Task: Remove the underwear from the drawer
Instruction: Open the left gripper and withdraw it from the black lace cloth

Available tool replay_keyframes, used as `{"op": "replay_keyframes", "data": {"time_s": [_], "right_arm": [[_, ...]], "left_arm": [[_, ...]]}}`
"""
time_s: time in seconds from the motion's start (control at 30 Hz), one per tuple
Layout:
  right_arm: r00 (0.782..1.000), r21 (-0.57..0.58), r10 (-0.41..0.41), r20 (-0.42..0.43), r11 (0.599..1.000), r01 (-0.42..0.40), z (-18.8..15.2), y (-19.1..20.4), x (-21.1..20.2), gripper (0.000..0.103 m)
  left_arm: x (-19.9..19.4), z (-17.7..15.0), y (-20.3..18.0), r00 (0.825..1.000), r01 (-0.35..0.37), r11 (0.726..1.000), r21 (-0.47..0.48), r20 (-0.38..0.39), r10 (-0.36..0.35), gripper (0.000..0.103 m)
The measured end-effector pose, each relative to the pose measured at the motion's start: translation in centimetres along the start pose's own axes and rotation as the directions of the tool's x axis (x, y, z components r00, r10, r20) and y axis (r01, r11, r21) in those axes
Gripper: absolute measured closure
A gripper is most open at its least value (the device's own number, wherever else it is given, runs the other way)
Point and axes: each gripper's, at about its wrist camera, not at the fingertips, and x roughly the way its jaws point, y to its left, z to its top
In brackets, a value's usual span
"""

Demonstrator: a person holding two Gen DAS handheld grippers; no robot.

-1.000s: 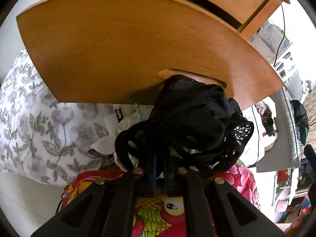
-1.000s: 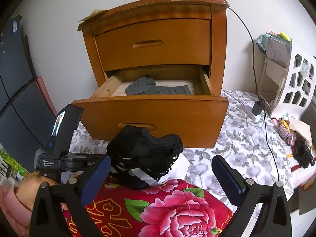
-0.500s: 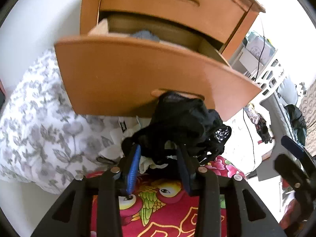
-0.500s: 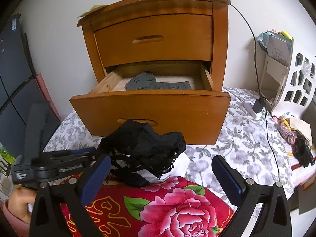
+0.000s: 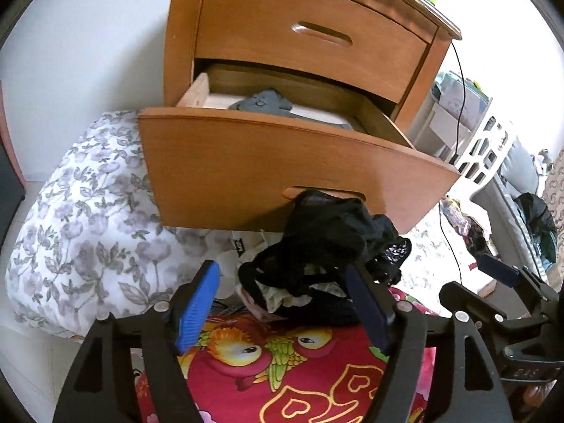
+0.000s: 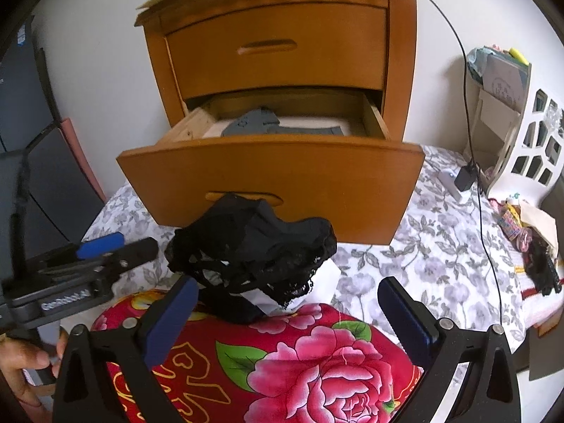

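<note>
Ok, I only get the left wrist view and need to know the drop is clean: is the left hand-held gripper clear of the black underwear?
Observer: Seen from the right wrist, yes. The left hand-held gripper sits beside the black underwear, apart from it, with nothing between its jaws, which have just been opening.
Operator: And the right one? I see only one pad.
Observer: The right hand-held gripper is wide open, its pads pressing nothing.
Operator: What is left in the drawer?
Observer: A grey garment lying flat, reaching toward the right wall of the drawer.
</note>
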Motion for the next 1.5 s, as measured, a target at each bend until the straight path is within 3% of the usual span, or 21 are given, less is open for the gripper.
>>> {"op": "replay_keyframes", "data": {"time_s": [0.17, 0.3, 0.53, 0.73, 1.33, 1.5], "right_arm": [[1.0, 0.008, -0.004, -0.019, 1.0, 0.004, -0.1, -0.1, 0.7, 0.0], [1.0, 0.012, -0.005, -0.029, 1.0, 0.005, -0.3, -0.3, 1.0, 0.0], [1.0, 0.016, -0.007, -0.031, 1.0, 0.008, -0.2, -0.3, 1.1, 0.0], [0.999, 0.016, -0.014, -0.033, 1.0, 0.015, -0.3, -0.3, 1.5, 0.0], [1.0, 0.023, -0.009, -0.017, 1.0, 0.009, 0.3, -0.4, 2.3, 0.0], [0.999, 0.026, 0.024, -0.026, 0.999, -0.024, 0.7, -0.3, 2.5, 0.0]], "left_arm": [[-0.5, -0.1, 0.3, 0.999, -0.014, 1.0, 0.003, 0.037, 0.014, 0.02], [-0.9, -0.2, 0.3, 0.996, -0.042, 0.999, 0.01, 0.077, 0.041, 0.011], [-1.6, -0.1, 1.1, 0.987, -0.091, 0.996, -0.009, 0.128, 0.092, 0.01], [-2.1, 0.0, 1.7, 0.971, -0.175, 0.984, -0.022, 0.161, 0.176, 0.007], [-2.3, -0.2, 2.7, 0.941, -0.262, 0.965, -0.031, 0.213, 0.262, 0.007], [-2.1, -0.2, 2.9, 0.946, -0.242, 0.97, -0.035, 0.215, 0.243, 0.007]]}}
